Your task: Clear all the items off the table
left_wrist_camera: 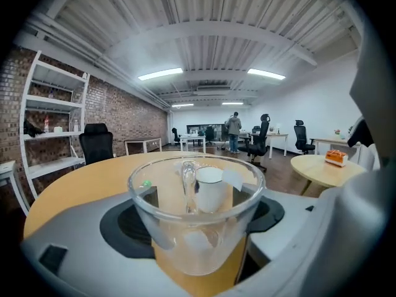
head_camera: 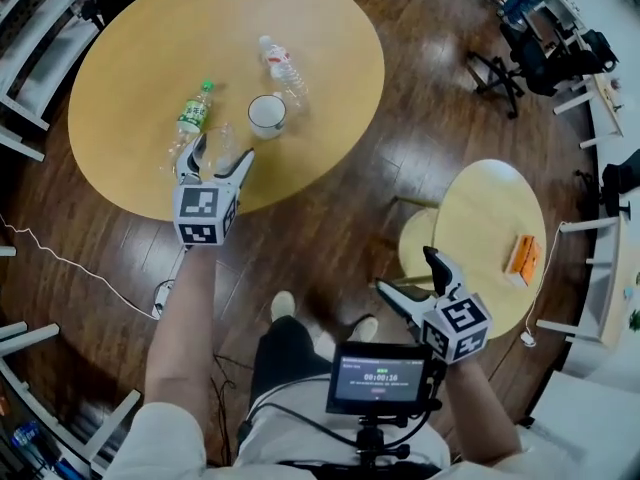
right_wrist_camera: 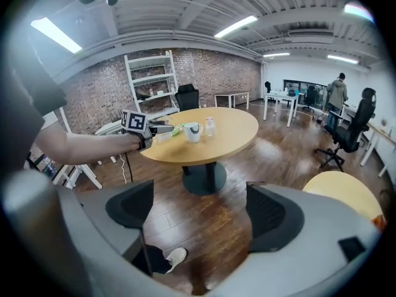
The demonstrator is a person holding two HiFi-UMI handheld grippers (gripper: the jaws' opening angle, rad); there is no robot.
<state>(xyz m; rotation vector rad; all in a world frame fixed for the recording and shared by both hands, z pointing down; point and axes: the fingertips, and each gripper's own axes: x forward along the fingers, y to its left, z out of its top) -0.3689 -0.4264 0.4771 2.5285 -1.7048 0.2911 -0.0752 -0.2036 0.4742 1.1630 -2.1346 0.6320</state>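
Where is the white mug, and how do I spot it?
Find the big round wooden table. Near its middle, the white mug stands between a green-labelled bottle and a clear bottle. It is the only solid white thing there; the glass cup nearby is see-through.

Mug (head_camera: 266, 114), clear bottle (head_camera: 283, 66), green bottle (head_camera: 196, 108) cluster ahead of left gripper (head_camera: 217, 154); round table (head_camera: 340, 38) right side open.

green bottle (head_camera: 195, 113) lbl too small, shelf (head_camera: 30, 38) cropped
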